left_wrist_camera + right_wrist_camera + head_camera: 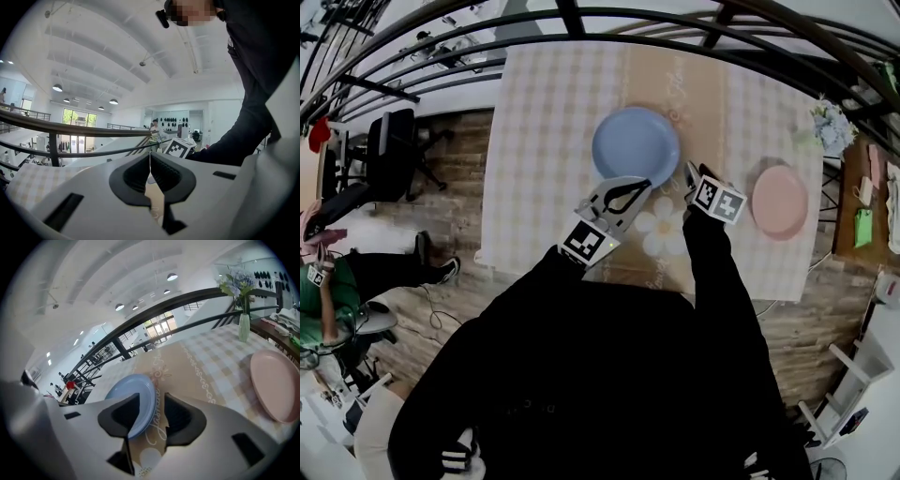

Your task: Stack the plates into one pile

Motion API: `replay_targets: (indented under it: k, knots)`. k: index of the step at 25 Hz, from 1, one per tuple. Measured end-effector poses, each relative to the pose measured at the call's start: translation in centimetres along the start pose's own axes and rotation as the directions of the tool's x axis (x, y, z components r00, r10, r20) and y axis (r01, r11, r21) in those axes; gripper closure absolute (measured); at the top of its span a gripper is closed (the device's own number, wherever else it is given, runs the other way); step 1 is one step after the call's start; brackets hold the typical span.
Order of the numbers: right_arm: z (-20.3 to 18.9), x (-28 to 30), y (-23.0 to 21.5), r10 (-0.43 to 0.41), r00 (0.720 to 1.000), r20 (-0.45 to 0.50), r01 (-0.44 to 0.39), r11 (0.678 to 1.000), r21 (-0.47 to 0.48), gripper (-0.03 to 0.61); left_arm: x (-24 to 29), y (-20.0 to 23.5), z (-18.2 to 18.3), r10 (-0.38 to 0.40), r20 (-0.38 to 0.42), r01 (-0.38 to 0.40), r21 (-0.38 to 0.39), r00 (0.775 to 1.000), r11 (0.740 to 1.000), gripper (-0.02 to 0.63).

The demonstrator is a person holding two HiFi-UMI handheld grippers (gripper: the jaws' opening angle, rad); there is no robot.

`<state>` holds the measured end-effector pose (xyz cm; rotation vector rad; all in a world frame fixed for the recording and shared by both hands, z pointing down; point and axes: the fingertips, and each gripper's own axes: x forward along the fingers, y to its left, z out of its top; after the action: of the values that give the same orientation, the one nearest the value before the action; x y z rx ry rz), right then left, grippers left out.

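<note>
A blue plate lies on the checked tablecloth, with a pink plate apart from it to the right. My left gripper hovers at the blue plate's near edge. In its own view it tilts upward, and the left gripper is shut on nothing, its pads meeting at the tips. My right gripper sits just right of the blue plate. In the right gripper view, the right gripper stands open. The blue plate shows beyond its left finger, untouched. The pink plate lies at the right.
The table has a beige runner down its middle. A vase of flowers stands at the far right corner. A dark railing runs behind the table. An office chair and a seated person are at the left.
</note>
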<state>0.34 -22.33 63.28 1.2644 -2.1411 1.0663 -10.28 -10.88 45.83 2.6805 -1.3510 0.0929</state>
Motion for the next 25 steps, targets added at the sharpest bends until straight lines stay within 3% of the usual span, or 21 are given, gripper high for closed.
replay_targets:
  k: [11, 18, 25]
  knots:
    - [0.0, -8.5, -1.6, 0.028, 0.988, 0.154, -0.012, 0.994, -0.107, 0.461, 0.9, -3.9, 0.1, -0.078, -0.013, 0.079, 0.026, 0.997, 0.997, 0.594]
    - [-0.2, -15.2, -0.4, 0.128, 0.934, 0.333, -0.048, 0.970, -0.238, 0.525, 1.8, -7.5, -1.0, -0.176, -0.056, 0.178, 0.043, 0.983, 0.983, 0.594]
    - [-2.8, -21.4, 1.0, 0.165, 0.898, 0.408, -0.016, 0.939, -0.344, 0.560, 2.3, -11.0, -1.8, -0.271, -0.081, 0.276, 0.061, 0.959, 0.959, 0.594]
